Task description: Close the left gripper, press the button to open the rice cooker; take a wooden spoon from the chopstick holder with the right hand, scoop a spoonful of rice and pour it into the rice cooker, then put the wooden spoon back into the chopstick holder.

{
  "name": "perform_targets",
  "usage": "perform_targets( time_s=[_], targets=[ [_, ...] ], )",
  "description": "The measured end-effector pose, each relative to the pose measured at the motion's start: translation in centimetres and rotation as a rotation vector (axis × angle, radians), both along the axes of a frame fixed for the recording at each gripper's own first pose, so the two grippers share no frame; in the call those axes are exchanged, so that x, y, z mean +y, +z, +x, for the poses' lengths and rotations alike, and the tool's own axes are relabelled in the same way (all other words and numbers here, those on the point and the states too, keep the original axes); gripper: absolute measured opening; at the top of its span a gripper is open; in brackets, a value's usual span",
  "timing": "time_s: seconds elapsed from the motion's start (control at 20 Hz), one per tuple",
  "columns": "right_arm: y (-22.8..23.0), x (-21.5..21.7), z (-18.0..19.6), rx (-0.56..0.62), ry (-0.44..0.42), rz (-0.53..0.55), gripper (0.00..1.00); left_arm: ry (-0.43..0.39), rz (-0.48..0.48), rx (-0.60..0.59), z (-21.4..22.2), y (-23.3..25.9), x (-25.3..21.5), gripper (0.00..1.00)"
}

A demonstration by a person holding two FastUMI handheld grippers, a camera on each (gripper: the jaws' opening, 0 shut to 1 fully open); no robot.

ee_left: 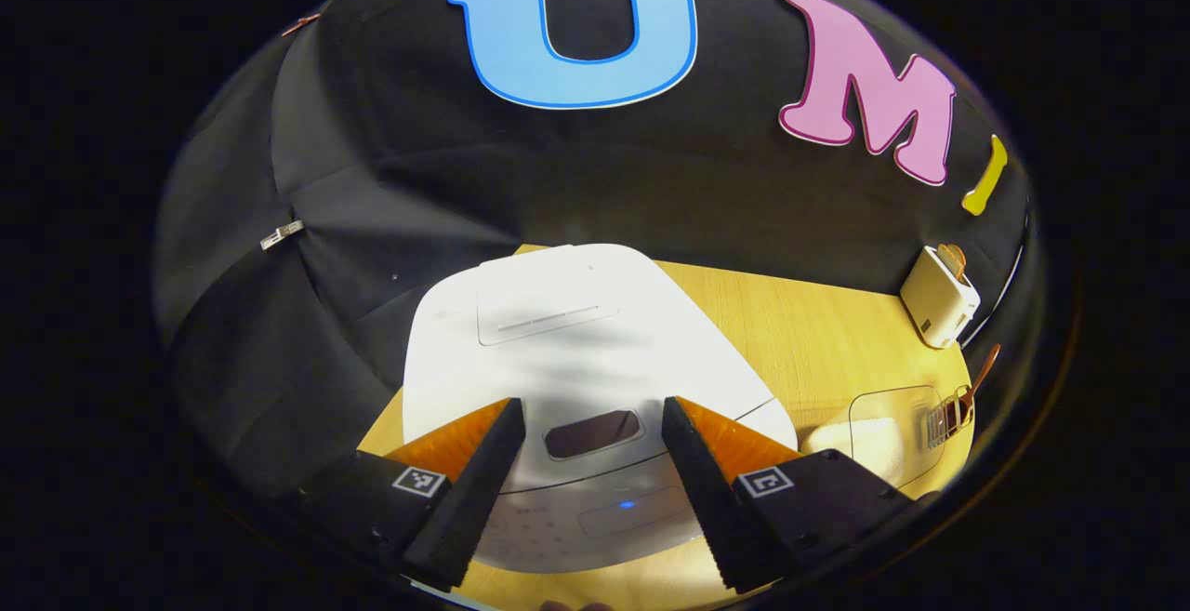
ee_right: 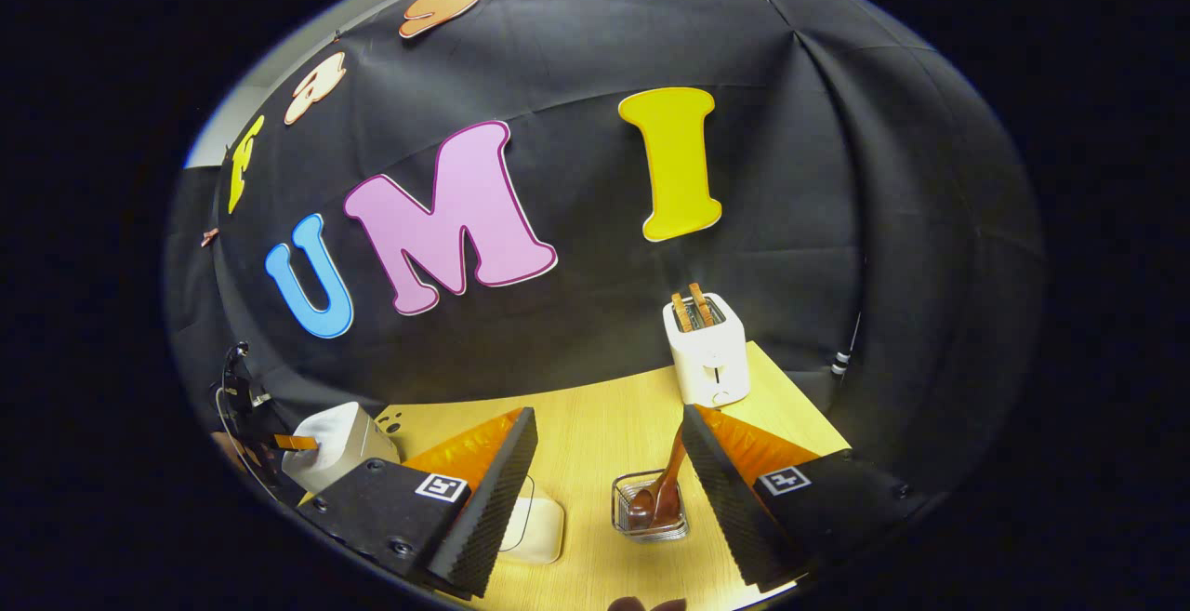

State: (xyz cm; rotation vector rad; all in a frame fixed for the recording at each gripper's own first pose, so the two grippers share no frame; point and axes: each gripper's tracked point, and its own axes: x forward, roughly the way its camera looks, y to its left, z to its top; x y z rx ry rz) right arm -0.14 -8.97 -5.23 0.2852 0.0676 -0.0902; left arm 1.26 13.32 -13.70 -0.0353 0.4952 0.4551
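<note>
The white rice cooker [ee_left: 567, 341] stands with its lid down right under my left gripper [ee_left: 591, 404]. That gripper is open, its fingers straddling the cooker's dark display window [ee_left: 592, 432] above the front button panel [ee_left: 632, 509], where a small blue light glows. My right gripper [ee_right: 610, 414] is open and holds nothing. It hovers just in front of the wire chopstick holder [ee_right: 651, 509], in which the wooden spoon [ee_right: 665, 481] leans. A white rice box [ee_right: 539, 527] sits left of the holder, partly behind my right gripper's left finger.
A white toaster [ee_right: 707, 351] with two slices of bread stands behind the holder near the wooden table's [ee_right: 595, 444] back edge. In the right gripper view the rice cooker [ee_right: 335, 444] is at the far left. Black cloth walls close in the table.
</note>
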Motion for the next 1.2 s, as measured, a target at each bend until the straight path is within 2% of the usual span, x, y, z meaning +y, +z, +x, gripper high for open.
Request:
perform_targets(
  time_s=[0.3,0.45,0.7,0.95,1.2],
  targets=[
    [-0.2,0.4,0.4,-0.007,0.007,0.014,0.97,-0.041,0.037,-0.038,-0.1,-0.1,0.1,1.0],
    [0.2,0.5,0.6,-0.017,0.012,0.008,0.97,-0.036,0.034,-0.027,-0.4,0.3,0.2,0.99],
    [0.7,0.6,0.2,-0.026,0.019,-0.005,0.97,-0.047,0.116,-0.144,-1.0,4.3,-0.3,0.95],
    [2.5,1.4,0.2,-0.045,0.029,-0.039,0.97,-0.13,0.174,-0.253,-1.4,9.1,-3.4,0.95],
    [5.4,4.0,0.3,-0.077,0.054,-0.213,0.97,-0.27,0.151,-0.349,-1.7,13.2,-9.4,0.95]
  ],
)
